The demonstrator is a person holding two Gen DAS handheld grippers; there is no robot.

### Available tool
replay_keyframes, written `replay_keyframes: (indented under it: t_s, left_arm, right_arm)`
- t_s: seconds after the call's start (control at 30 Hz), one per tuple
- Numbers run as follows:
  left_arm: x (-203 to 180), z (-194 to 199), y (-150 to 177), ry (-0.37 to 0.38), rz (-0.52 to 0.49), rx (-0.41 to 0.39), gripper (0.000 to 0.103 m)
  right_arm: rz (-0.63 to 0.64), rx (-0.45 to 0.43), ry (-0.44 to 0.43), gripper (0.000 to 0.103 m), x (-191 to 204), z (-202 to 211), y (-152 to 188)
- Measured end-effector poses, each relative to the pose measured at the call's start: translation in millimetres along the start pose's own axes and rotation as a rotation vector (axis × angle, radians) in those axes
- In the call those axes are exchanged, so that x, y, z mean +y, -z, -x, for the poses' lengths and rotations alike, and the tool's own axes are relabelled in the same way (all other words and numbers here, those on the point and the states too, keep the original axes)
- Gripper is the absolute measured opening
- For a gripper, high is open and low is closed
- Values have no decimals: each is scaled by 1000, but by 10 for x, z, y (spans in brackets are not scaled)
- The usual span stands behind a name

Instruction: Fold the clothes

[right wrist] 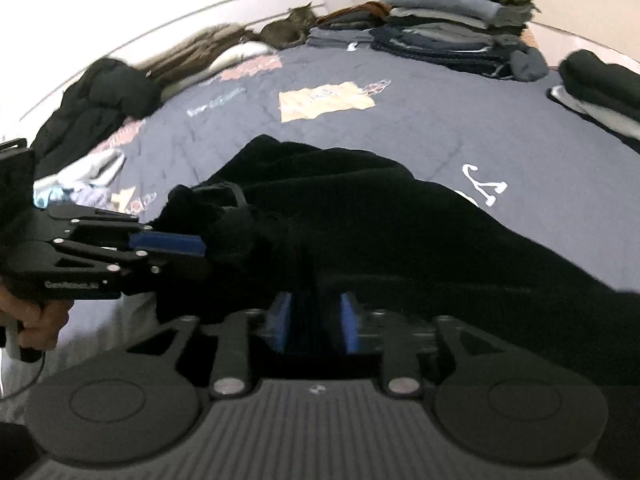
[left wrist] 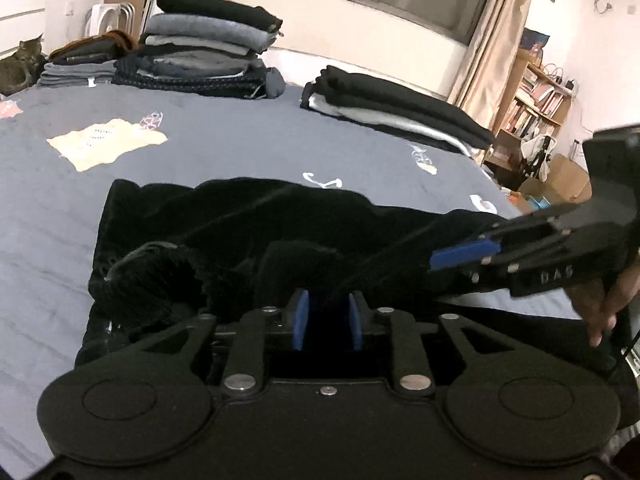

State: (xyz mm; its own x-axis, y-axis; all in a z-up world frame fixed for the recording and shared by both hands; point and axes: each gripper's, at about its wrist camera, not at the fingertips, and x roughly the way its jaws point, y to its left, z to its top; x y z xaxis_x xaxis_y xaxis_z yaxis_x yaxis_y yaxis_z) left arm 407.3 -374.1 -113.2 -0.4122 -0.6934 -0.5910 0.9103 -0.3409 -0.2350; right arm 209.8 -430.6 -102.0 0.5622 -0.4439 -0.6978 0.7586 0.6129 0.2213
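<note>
— Fabric first: where is the piece being folded?

— Black garment point(left wrist: 240, 216) lies crumpled on the near part of the blue-grey bedspread point(left wrist: 240, 136), its near edge lifted toward both tools.

— And the left gripper point(left wrist: 328, 322)?

— Its blue pads point(left wrist: 301, 320) stand slightly apart with dark cloth running between them; it looks to be pinching a fold of the garment. In the right wrist view the same tool comes in from the left, a hand point(right wrist: 32, 320) on its handle, its blue pad against the bunched cloth.

— The right gripper point(right wrist: 314, 322)?

— Much the same: black cloth fills the narrow gap between its two blue pads, so it grips the garment's edge. From the left wrist view it reaches in from the right, held by the person's other hand point(left wrist: 604, 304).

— Anything else on the bed?

— Tall stack of folded clothes point(left wrist: 208, 48) at the far side, a lower black and white stack point(left wrist: 396, 112) to its right, and a cat point(left wrist: 20, 64) resting at the far left edge.
</note>
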Motion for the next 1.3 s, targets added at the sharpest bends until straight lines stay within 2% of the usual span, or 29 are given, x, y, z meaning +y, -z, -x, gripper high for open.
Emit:
replay_keyframes:
  t_s: [0.07, 0.23, 0.43, 0.6, 0.77, 0.9, 0.93, 0.97, 1.03, 1.13, 1.3]
  left_arm:
    - [-52, 38, 4, 9, -4, 6, 24]
    - [-153, 72, 66, 54, 28, 33, 24]
    - [-198, -374, 57, 122, 98, 111, 24]
    - [-16, -597, -16, 20, 190, 130, 24]
    - [-54, -698, -30, 26, 194, 144, 24]
    - [-89, -778, -40, 34, 194, 156, 23]
    - [-97, -798, -42, 36, 195, 159, 15]
    - [-106, -818, -45, 37, 195, 162, 11]
    - [-123, -857, -50, 41, 195, 168, 10]
    - [-201, -549, -59, 94, 139, 153, 9]
    - [-430, -77, 16, 167, -35, 186, 9]
  right_arm:
    - [-20, -18, 4, 41, 47, 49, 53]
    - [-71, -47, 12, 42, 155, 132, 173]
    - [-145, -88, 49, 42, 179, 318, 357]
    - [-221, -145, 69, 42, 132, 485, 503]
    - [-315, -225, 56, 43, 72, 542, 624]
    - [-312, -226, 39, 43, 66, 521, 643]
    - [-324, -234, 29, 43, 49, 531, 654]
    - [-337, -242, 19, 43, 30, 546, 668]
    - [-347, -244, 16, 44, 1, 577, 685]
    - [-370, -258, 10, 44, -62, 636, 695]
    - [-390, -257, -55, 46, -69, 719, 608]
